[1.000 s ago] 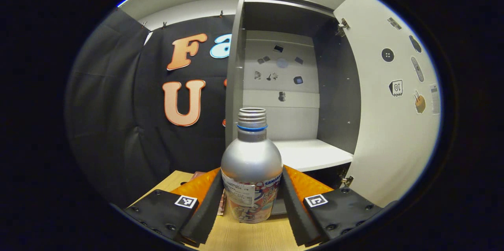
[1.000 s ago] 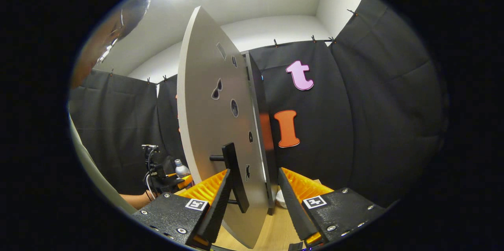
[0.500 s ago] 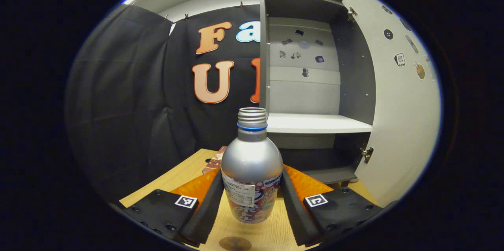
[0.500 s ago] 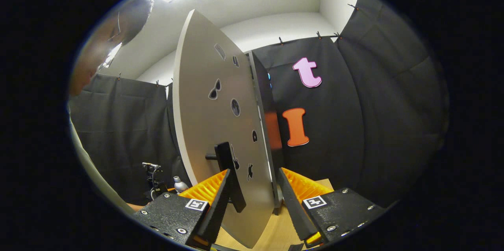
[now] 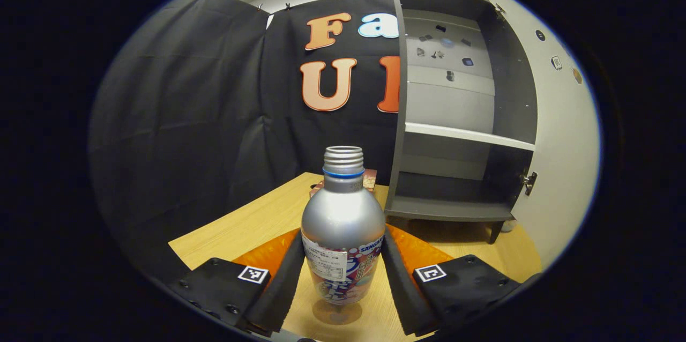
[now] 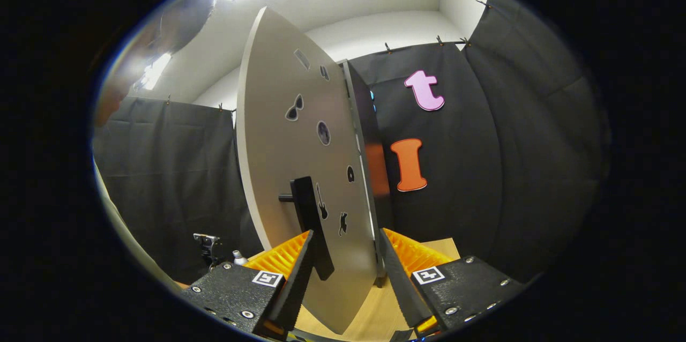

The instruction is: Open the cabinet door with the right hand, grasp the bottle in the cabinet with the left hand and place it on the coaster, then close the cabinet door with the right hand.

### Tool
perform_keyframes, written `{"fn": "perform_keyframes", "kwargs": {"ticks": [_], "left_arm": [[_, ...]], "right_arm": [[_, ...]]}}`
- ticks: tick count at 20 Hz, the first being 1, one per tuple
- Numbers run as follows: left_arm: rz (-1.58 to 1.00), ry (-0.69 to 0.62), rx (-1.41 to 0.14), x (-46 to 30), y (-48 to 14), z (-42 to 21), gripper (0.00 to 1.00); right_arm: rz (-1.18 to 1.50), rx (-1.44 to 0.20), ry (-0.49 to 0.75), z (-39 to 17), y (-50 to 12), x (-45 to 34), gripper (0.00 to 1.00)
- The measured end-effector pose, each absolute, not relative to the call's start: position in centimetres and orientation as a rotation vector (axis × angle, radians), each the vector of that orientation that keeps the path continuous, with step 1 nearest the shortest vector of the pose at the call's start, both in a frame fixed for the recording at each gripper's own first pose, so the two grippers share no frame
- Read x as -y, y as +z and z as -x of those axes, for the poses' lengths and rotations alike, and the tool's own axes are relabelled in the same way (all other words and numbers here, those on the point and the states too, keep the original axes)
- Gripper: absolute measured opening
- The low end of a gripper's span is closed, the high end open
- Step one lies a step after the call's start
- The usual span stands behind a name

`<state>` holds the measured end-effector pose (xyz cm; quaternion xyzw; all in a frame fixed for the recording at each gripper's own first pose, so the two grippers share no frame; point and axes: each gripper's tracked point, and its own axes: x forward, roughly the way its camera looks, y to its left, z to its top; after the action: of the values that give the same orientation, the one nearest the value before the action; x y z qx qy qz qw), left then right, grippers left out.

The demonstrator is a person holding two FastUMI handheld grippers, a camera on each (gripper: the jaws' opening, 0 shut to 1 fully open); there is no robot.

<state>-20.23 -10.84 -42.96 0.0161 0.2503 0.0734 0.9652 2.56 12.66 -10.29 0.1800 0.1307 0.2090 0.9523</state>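
Note:
A silver bottle [image 5: 343, 224] with a blue neck ring and no cap stands upright between my left gripper's [image 5: 343, 288] fingers, which are shut on its labelled lower half. It hangs low over the wooden table [image 5: 252, 224], with its shadow right beneath it. A patterned coaster [image 5: 370, 178] peeks out behind the bottle's neck. The grey cabinet [image 5: 455, 133] stands open to the right, its shelves bare. My right gripper [image 6: 348, 283] is open, straddling the lower edge of the white door [image 6: 278, 160], with the black handle [image 6: 308, 218] by its left finger.
Black cloth walls close in the table on the left and back. The open door [image 5: 563, 143] juts out right of the cabinet. Far off in the right gripper view are the left gripper [image 6: 209, 245] and the bottle top [image 6: 237, 257]. A person's head [image 6: 161, 36] is at top left.
My left gripper has drawn the bottle back and left, away from the cabinet, and lower over the table. The right gripper has stayed at the door with little movement.

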Motion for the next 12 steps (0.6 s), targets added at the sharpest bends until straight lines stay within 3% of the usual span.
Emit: {"fn": "perform_keyframes", "kwargs": {"ticks": [7, 12], "left_arm": [[-0.023, 0.213, -0.531, 9.6, -46.9, 22.0, 0.84], [-0.061, 0.188, -0.569, 9.1, -49.6, 23.5, 0.84]], "right_arm": [[-0.404, -0.265, 0.376, -2.9, -10.2, -11.1, 0.73], [-0.394, -0.257, 0.365, -3.5, -9.7, -10.7, 0.73]]}}
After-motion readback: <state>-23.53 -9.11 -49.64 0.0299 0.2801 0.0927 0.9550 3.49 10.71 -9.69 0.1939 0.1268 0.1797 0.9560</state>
